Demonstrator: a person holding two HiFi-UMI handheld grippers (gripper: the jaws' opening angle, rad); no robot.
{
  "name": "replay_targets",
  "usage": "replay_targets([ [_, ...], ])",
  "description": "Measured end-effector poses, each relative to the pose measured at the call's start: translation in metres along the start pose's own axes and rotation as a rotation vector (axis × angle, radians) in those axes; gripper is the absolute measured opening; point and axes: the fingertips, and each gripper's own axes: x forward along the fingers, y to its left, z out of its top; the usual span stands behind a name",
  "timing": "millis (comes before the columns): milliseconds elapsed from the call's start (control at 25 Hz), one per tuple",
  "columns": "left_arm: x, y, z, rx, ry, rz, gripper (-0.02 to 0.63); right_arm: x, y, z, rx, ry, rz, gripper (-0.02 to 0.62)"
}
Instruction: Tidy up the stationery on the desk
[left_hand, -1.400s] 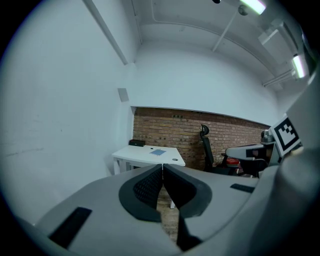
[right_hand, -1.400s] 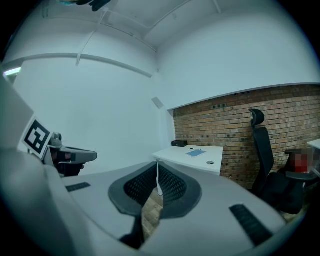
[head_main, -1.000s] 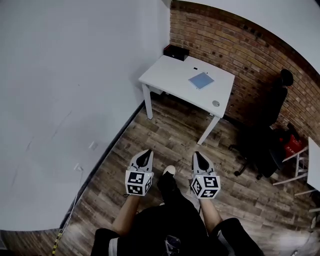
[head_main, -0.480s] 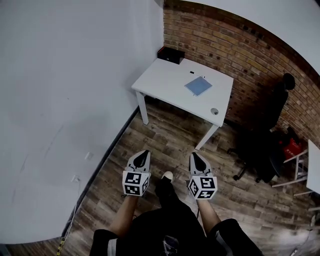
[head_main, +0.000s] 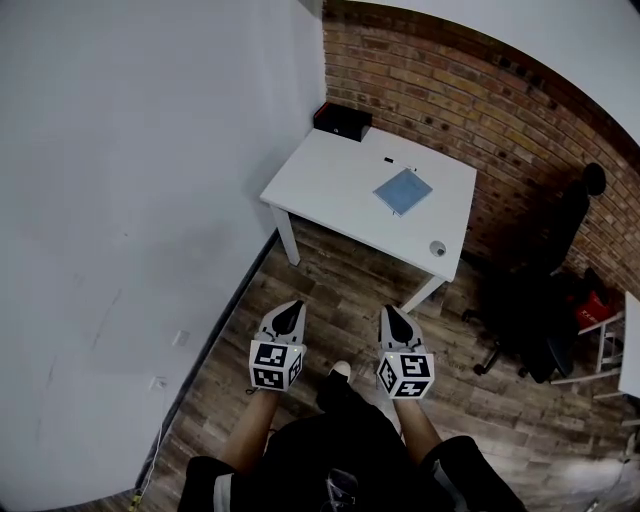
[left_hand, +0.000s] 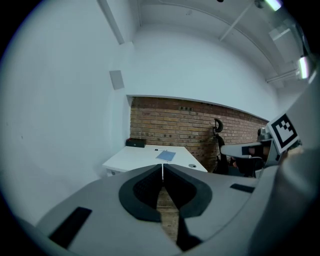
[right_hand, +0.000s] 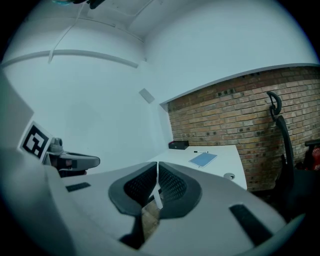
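A white desk (head_main: 340, 185) stands in the corner, well ahead of me. On it lie a blue notebook (head_main: 403, 191), a dark pen (head_main: 390, 160) and a black box (head_main: 342, 121) against the brick wall. My left gripper (head_main: 291, 307) and right gripper (head_main: 392, 311) are held side by side over the wood floor, short of the desk. Both are shut with nothing between the jaws. In the left gripper view the gripper (left_hand: 163, 167) points at the desk (left_hand: 140, 159) and notebook (left_hand: 166, 155). The right gripper (right_hand: 157, 169) faces the notebook (right_hand: 203, 159) too.
A round grey fitting (head_main: 437, 248) sits near the desk's near right corner. A black office chair (head_main: 535, 310) and a red object (head_main: 598, 305) stand to the right by the brick wall (head_main: 470, 90). A white wall (head_main: 120, 200) runs along the left.
The desk has grown larger and nearer in the head view as the person walks toward it. Both grippers stay shut and side by side, carried along.
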Motion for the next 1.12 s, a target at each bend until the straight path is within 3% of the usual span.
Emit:
replay_targets([
  [360, 0.075, 0.033, 0.029, 0.000, 0.014, -0.017, 0.018, 0.076, -0.029, 0.020, 0.000, 0.016, -0.013, 0.025],
  [1120, 0.191, 0.047, 0.058, 0.027, 0.044, -0.072, 0.018, 0.159, -0.097, 0.035, 0.037, 0.029, -0.058, 0.025],
])
